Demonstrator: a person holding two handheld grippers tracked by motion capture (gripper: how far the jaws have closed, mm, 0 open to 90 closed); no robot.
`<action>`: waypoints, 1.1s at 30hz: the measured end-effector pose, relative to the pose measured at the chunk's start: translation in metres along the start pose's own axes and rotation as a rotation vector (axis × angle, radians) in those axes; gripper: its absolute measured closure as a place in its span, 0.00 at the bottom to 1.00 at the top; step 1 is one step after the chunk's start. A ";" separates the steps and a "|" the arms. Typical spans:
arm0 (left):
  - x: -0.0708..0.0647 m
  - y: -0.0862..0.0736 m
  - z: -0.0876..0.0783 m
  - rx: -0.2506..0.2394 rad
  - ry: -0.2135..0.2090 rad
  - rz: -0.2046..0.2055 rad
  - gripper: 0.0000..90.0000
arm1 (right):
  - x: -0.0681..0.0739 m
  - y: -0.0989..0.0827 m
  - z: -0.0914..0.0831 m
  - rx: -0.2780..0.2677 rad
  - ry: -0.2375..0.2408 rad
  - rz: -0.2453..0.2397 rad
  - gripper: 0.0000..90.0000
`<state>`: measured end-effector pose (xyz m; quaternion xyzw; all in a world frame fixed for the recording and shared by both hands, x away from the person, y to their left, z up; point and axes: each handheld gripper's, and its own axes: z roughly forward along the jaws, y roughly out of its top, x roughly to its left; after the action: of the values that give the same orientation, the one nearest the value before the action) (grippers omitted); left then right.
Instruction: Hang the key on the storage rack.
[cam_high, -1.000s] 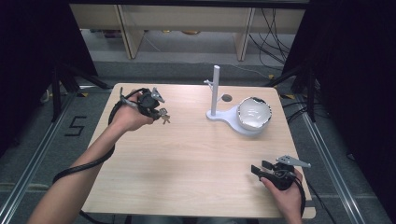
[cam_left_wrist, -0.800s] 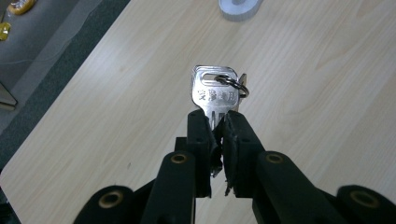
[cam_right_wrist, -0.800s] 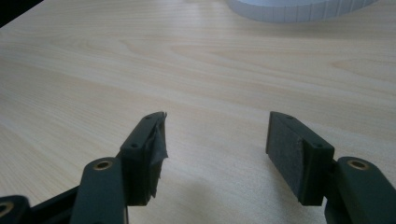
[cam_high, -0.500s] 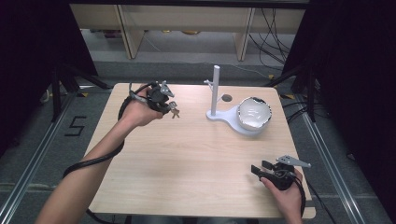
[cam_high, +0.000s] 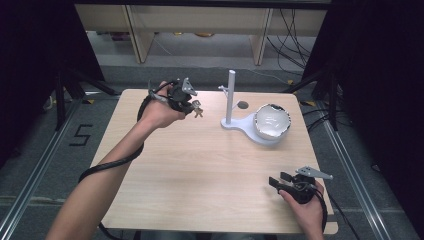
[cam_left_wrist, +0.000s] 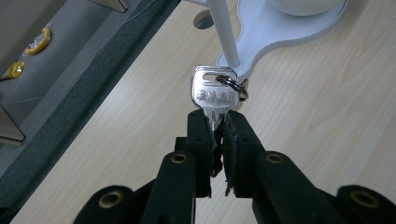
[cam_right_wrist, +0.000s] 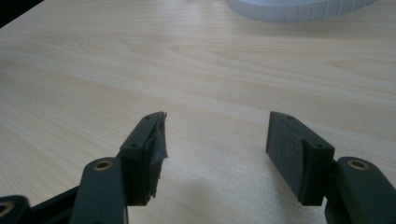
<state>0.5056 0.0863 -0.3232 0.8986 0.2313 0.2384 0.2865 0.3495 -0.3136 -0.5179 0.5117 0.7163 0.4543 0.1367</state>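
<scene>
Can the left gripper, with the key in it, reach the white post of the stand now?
Probably yes: the left gripper holds the key near the white post, with bare table between them.

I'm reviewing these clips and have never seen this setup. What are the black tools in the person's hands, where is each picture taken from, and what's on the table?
A person holds a two-jaw black gripper in each hand at a pale wooden table. The high view looks down from above; the other two cameras ride on the grippers, looking along their jaws. The left gripper is shut on a silver key with a small ring, held near a white stand with an upright post. A white bowl sits on the stand's base. The right gripper is open, holding nothing, low over the table's near right corner.
</scene>
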 end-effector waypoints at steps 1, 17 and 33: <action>0.000 0.000 0.000 0.000 0.000 0.000 0.90 | 0.000 0.000 0.000 0.000 0.000 0.000 0.43; -0.004 0.035 0.011 -0.063 -0.005 0.021 0.90 | 0.003 0.000 -0.002 0.014 0.013 0.042 0.43; 0.004 0.077 0.023 -0.114 -0.006 0.029 0.90 | 0.001 -0.001 0.000 -0.009 0.008 0.032 0.43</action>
<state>0.5429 0.0229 -0.2911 0.8849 0.2037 0.2525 0.3343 0.3487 -0.3127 -0.5185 0.5206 0.7066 0.4617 0.1288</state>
